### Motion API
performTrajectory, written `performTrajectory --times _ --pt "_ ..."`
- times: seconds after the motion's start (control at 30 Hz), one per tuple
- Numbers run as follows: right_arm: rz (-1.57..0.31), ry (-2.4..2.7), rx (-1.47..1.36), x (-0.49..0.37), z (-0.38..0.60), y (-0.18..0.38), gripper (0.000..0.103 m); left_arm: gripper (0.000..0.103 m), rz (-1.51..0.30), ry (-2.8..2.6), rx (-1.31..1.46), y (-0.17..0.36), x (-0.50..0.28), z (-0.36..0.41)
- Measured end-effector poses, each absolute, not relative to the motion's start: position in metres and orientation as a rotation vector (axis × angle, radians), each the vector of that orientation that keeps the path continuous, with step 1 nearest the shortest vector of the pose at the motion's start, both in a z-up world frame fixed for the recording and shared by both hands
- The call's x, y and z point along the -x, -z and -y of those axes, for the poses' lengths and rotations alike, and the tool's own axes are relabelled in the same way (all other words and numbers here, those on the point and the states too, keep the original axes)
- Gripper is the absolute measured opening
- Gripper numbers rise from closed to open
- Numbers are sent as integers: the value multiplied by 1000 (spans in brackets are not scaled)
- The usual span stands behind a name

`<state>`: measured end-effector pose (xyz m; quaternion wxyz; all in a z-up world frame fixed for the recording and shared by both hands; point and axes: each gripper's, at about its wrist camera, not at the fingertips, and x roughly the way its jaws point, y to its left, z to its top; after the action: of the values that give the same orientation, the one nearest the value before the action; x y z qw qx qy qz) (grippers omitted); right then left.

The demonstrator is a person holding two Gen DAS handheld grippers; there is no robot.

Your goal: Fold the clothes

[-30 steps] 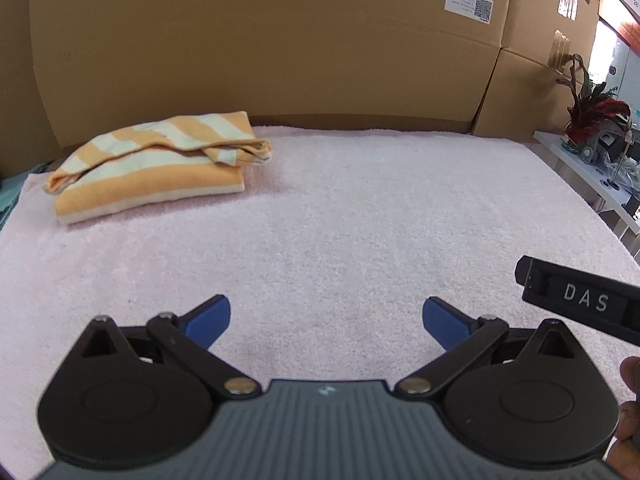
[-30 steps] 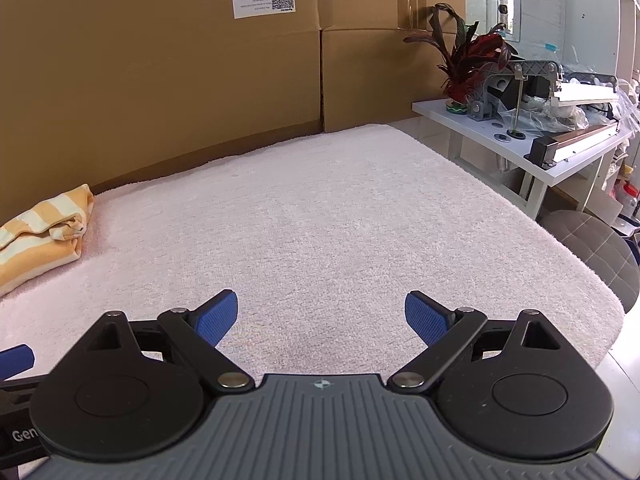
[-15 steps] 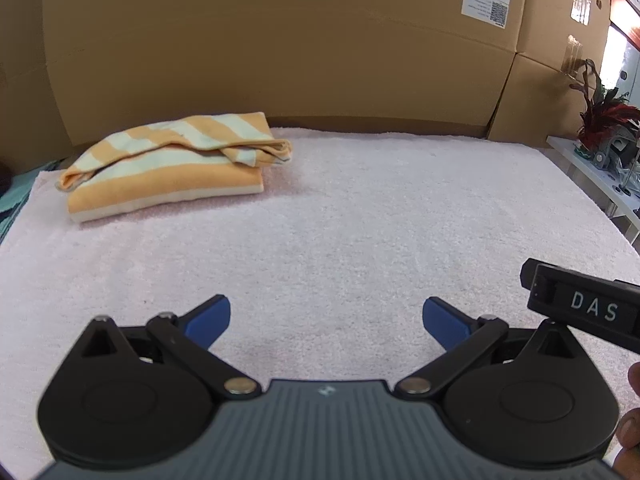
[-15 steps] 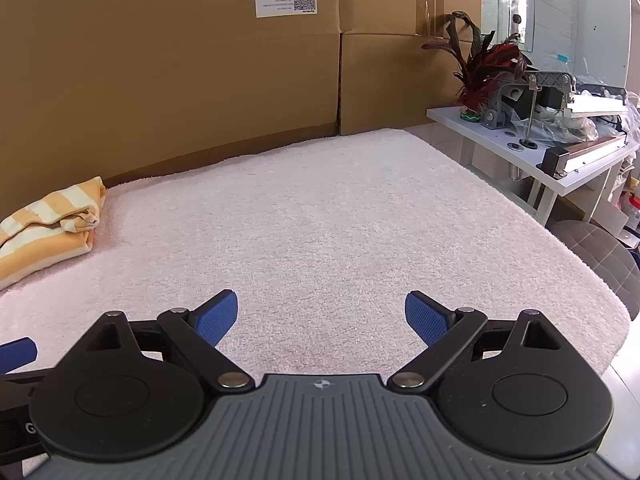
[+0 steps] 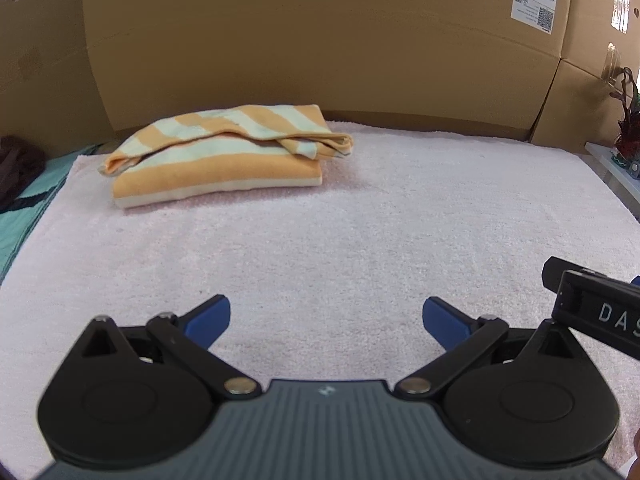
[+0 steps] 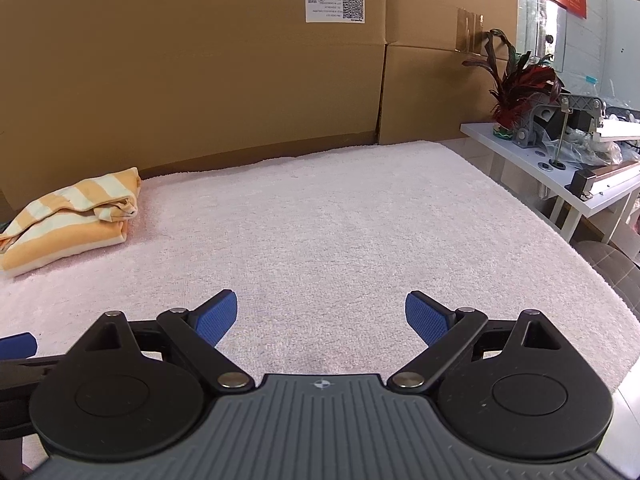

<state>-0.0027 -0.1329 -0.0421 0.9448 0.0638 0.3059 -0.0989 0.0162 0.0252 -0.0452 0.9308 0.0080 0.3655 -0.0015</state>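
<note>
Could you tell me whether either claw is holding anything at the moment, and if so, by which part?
Nothing is held. The left claw and right claw are both open over the pink towel, apart from the folded striped garment.

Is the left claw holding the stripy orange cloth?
No, the left claw is open and empty, and the stripy orange cloth lies folded far ahead on the pink towel.

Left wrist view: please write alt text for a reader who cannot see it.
A folded orange-and-white striped garment lies at the far left of a pale pink towel-covered surface, before cardboard boxes. In the foreground, the left gripper is open and empty above the towel.
</note>
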Motion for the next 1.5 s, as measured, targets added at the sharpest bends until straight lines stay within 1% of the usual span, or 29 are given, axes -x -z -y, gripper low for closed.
performTrajectory --times 1.5 --pt "-623 24 -54 -17 63 43 94 102 -745 -141 12 47 -14 -91"
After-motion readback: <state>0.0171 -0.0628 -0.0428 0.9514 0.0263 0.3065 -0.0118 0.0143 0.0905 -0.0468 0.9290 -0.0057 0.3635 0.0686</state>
